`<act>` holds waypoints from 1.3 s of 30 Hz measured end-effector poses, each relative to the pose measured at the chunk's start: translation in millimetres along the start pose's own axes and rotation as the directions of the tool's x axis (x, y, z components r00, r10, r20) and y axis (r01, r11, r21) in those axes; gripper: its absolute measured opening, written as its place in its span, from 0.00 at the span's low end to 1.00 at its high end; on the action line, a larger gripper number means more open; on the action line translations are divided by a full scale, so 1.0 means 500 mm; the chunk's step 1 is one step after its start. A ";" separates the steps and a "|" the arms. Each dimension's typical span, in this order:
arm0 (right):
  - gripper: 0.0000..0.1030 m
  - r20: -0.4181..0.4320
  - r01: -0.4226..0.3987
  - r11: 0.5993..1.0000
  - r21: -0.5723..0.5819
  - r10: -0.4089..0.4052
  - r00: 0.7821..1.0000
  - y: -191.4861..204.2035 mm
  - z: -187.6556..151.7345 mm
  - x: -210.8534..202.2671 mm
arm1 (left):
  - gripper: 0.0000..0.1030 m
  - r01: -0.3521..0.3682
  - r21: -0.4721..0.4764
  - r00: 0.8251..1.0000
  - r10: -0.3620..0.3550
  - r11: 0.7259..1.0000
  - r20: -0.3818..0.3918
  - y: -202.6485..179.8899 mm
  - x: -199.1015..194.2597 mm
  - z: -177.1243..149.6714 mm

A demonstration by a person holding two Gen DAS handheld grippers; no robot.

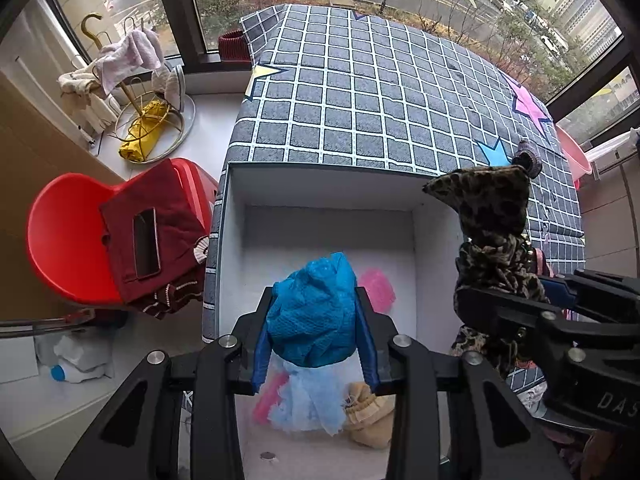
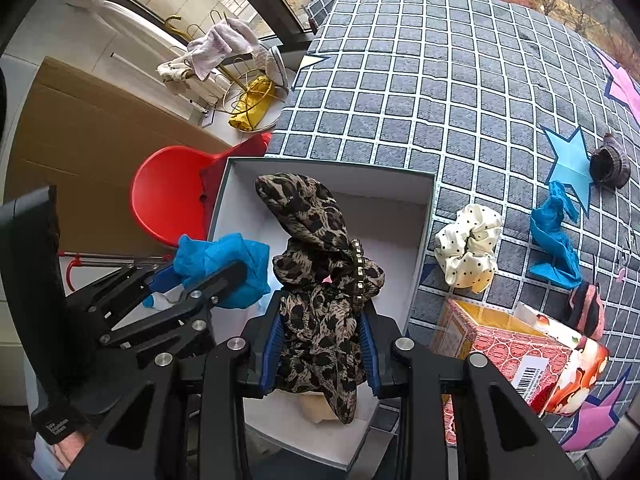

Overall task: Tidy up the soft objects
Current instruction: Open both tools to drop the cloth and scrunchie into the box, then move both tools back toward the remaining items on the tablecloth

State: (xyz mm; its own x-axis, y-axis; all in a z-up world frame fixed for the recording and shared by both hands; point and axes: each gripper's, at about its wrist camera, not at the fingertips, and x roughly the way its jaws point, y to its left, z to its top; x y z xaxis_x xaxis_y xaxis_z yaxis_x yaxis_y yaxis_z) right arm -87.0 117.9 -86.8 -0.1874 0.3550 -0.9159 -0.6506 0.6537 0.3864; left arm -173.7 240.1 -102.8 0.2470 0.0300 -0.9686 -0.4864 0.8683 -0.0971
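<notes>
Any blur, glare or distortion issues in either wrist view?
Left wrist: sharp, soft daylight, no glare; fisheye bows the white box rim and the window frame, corners vignetted black. Right wrist: also sharp; checked bedcover grid bulges strongly, leopard scrunchie crisp, dark corners too.
</notes>
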 end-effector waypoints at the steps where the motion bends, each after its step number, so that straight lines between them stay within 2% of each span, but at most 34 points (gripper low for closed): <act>1: 0.33 0.000 -0.002 1.000 0.000 0.002 1.000 0.000 0.000 0.001 | 0.43 0.000 0.002 1.000 0.000 1.000 0.002 -0.001 -0.001 0.000; 2: 0.33 0.000 -0.003 1.000 -0.001 0.003 1.000 0.001 0.001 0.002 | 0.47 0.004 0.004 1.000 -0.004 1.000 0.004 -0.002 -0.001 0.000; 3: 0.34 0.001 -0.006 1.000 -0.003 0.006 1.000 0.001 0.001 0.003 | 0.58 0.005 0.004 1.000 -0.005 1.000 0.009 -0.002 -0.003 0.000; 4: 0.36 0.002 -0.007 1.000 -0.004 0.007 1.000 0.002 0.002 0.003 | 0.65 -0.014 0.000 1.000 0.014 1.000 0.017 -0.001 -0.005 0.000; 5: 0.40 0.005 -0.007 1.000 -0.003 0.007 1.000 0.002 0.003 0.001 | 0.70 -0.024 -0.005 1.000 0.025 1.000 0.018 0.002 -0.006 -0.001; 6: 0.55 0.010 -0.004 1.000 0.000 0.004 1.000 0.000 0.004 -0.001 | 0.80 -0.019 -0.012 1.000 0.019 1.000 0.015 0.006 -0.005 -0.001; 7: 0.64 0.015 -0.012 1.000 0.006 0.012 1.000 -0.003 0.004 -0.003 | 0.80 -0.016 -0.020 1.000 0.016 1.000 0.013 0.007 -0.004 -0.002; 8: 0.78 0.022 -0.020 1.000 0.012 0.019 1.000 -0.005 0.005 -0.007 | 0.80 -0.016 -0.026 1.000 0.016 1.000 0.009 0.010 -0.003 -0.003; 11: 0.80 0.047 -0.020 1.000 0.013 0.019 0.999 -0.005 0.007 -0.021 | 0.81 -0.030 -0.024 1.000 0.031 0.999 0.006 0.007 -0.002 -0.003; 14: 0.83 0.066 -0.016 1.000 0.017 0.015 0.998 -0.006 0.010 -0.035 | 0.89 -0.029 -0.023 1.000 0.029 0.999 0.002 0.002 -0.002 -0.004; 15: 0.97 0.070 -0.011 1.000 0.020 0.010 0.998 -0.008 0.010 -0.039 | 0.89 -0.028 -0.022 1.000 0.028 0.999 0.005 0.001 -0.004 -0.005; 16: 1.00 0.072 -0.001 1.000 0.024 -0.001 0.997 -0.010 0.011 -0.043 | 0.89 -0.028 -0.021 1.000 0.028 0.999 0.006 -0.001 -0.007 -0.005; 22: 1.00 0.113 0.024 0.998 0.055 -0.030 0.993 -0.039 0.010 -0.090 | 0.90 0.023 -0.047 1.000 -0.024 0.999 -0.017 -0.005 -0.010 0.002; 27: 1.00 0.155 0.026 0.993 0.119 -0.045 0.987 -0.096 0.001 -0.143 | 0.90 0.033 -0.027 0.999 -0.034 0.999 -0.019 -0.034 -0.016 0.014; 33: 1.00 0.169 0.069 0.967 0.244 -0.113 0.979 -0.223 -0.022 -0.184 | 0.90 0.046 0.041 0.998 -0.045 0.998 -0.034 -0.099 -0.015 0.034; 39: 1.00 0.089 0.121 0.899 0.421 -0.173 0.981 -0.384 -0.062 -0.162 | 0.90 0.036 0.105 0.998 -0.029 0.994 -0.063 -0.163 0.004 0.050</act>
State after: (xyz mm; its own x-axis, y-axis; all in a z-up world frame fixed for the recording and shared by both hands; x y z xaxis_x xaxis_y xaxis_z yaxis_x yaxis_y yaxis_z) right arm 30.3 -57.1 -90.0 -0.0057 0.2940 -0.9558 -0.2973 0.9121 0.2823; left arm -112.5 181.7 -91.1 0.2078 -0.0267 -0.9778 -0.3864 0.9161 -0.1071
